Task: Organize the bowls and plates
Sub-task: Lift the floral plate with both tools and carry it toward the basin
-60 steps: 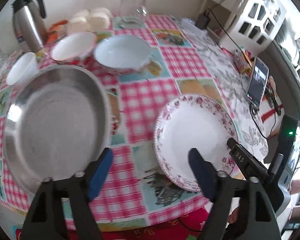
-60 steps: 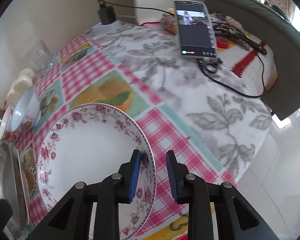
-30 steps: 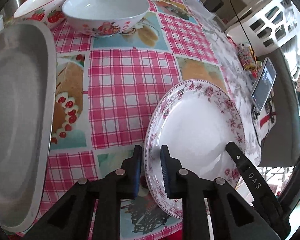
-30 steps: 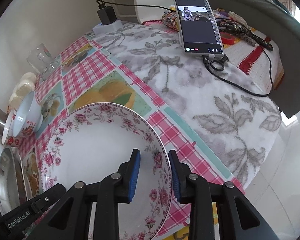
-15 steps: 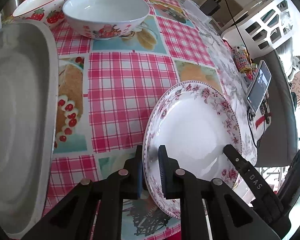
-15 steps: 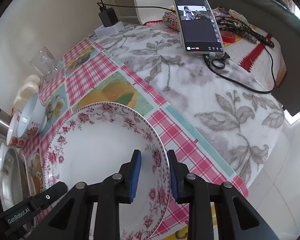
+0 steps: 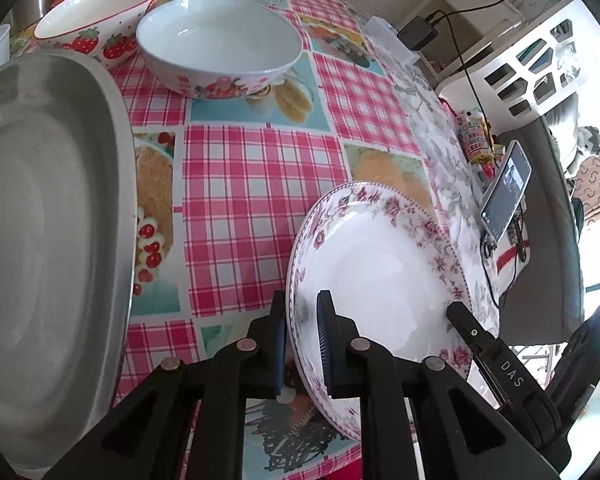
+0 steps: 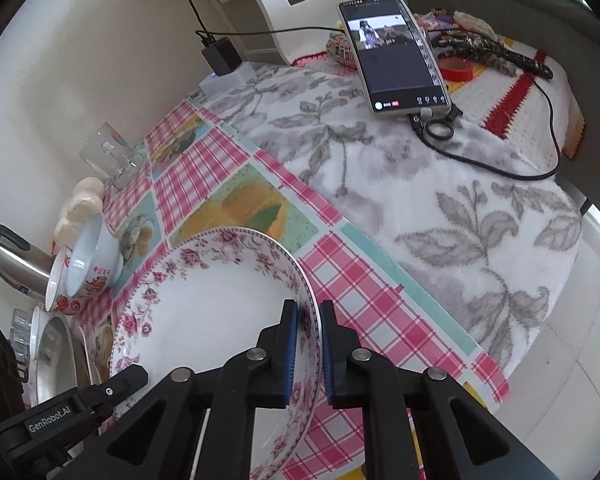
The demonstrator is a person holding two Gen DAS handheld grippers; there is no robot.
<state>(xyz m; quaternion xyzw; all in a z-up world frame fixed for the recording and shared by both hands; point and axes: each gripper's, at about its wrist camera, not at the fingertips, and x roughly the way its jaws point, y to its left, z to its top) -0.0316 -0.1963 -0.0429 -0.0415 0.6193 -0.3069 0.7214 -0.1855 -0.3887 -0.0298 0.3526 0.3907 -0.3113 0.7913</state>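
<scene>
Left gripper (image 7: 302, 344) and right gripper (image 8: 309, 350), the right just closing, clamp opposite rims of one floral plate (image 7: 380, 276). Two bowls (image 7: 220, 46) stand beyond bare checked cloth (image 7: 256, 208).

plate (image 7: 384, 280): glossy glazed ceramic | pan (image 7: 48, 240): brushed metal, dull | tablecloth (image 7: 256, 184): smooth, slight sheen

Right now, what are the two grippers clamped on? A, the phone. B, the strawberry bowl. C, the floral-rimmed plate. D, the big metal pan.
C: the left gripper pinches one edge of the floral-rimmed plate while the right gripper pinches the opposite rim; its jaws have just been closing there.
</scene>
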